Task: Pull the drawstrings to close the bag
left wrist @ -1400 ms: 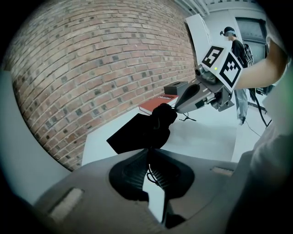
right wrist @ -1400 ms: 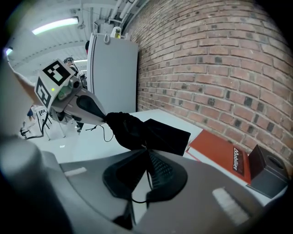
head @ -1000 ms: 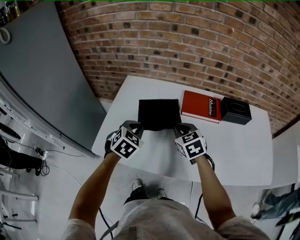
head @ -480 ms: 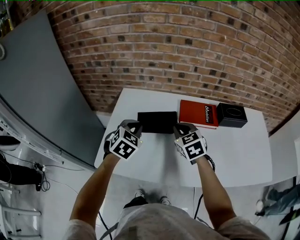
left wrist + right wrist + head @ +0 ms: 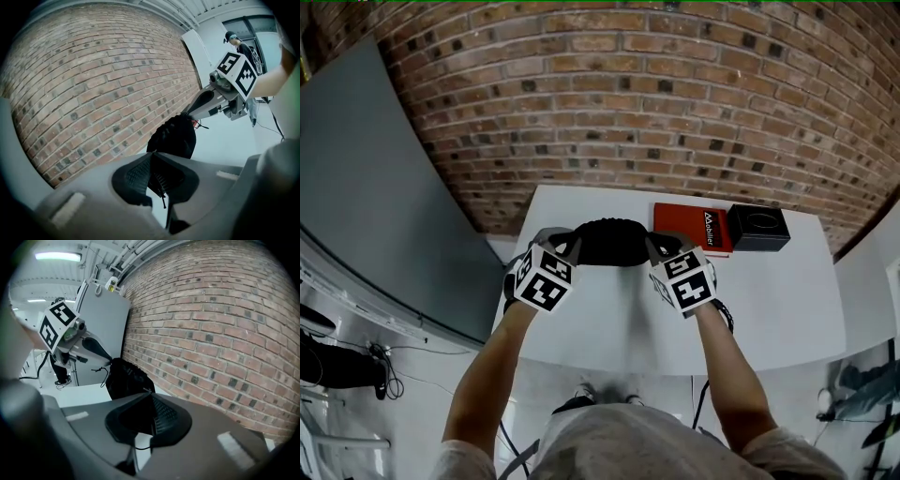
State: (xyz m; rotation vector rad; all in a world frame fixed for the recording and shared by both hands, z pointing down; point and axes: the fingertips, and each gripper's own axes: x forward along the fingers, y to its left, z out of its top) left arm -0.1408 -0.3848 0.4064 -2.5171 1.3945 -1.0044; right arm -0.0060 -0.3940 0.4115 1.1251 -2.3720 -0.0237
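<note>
A brick wall (image 5: 675, 103) backs a white table (image 5: 787, 319), and on it a red book (image 5: 692, 228) serves as the fixed mark, with a black box (image 5: 759, 228) just beside it on the right. The black bag (image 5: 609, 242) hangs just left of the red book, strung between the two grippers. The left gripper (image 5: 572, 247) is on the bag's far side from the book and the right gripper (image 5: 656, 247) is between bag and book. The left gripper's jaws are pressed together on a drawstring (image 5: 163, 200), whose thin end dangles below the pads. The right gripper's jaws are closed the same way on the other drawstring (image 5: 140, 447). A second ago the bag lay flat on the table left of the book as a neat dark rectangle, with the grippers low at its near corners. Half a second ago it looked shallower. Now it has bunched into a rounded, puckered lump, and both grippers have risen and sit higher against the wall. That gathering suggests the cords are drawing through and the mouth is cinching, so the closing looks well advanced. How tightly the mouth is shut cannot be told, nor whether the bag's bottom has left the table. The red book and black box have not moved.
</note>
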